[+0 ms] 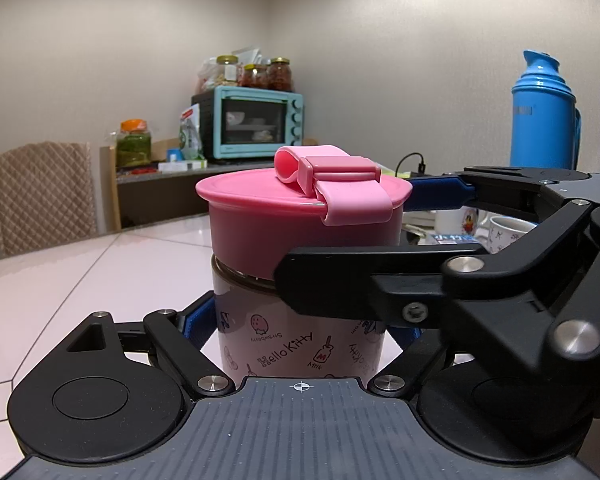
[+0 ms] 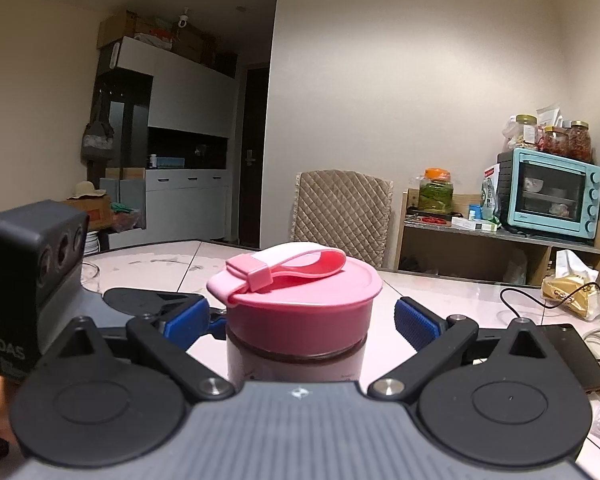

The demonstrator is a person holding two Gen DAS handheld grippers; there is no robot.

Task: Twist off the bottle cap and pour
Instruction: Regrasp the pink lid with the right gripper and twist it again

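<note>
Pale pink printed bottle [image 1: 296,344] with glossy pink screw cap [image 2: 300,304] stands upright on the white tiled table [image 1: 60,280]. Left tongs [image 1: 300,332] clamp its body; right tongs [image 2: 300,316] stand spread beside the cap (pads clear).

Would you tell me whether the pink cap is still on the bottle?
On: the pink cap sits level atop the bottle.

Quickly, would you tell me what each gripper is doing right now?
Left gripper: shut on the bottle.
Right gripper: open around the pink cap, not gripping.
</note>
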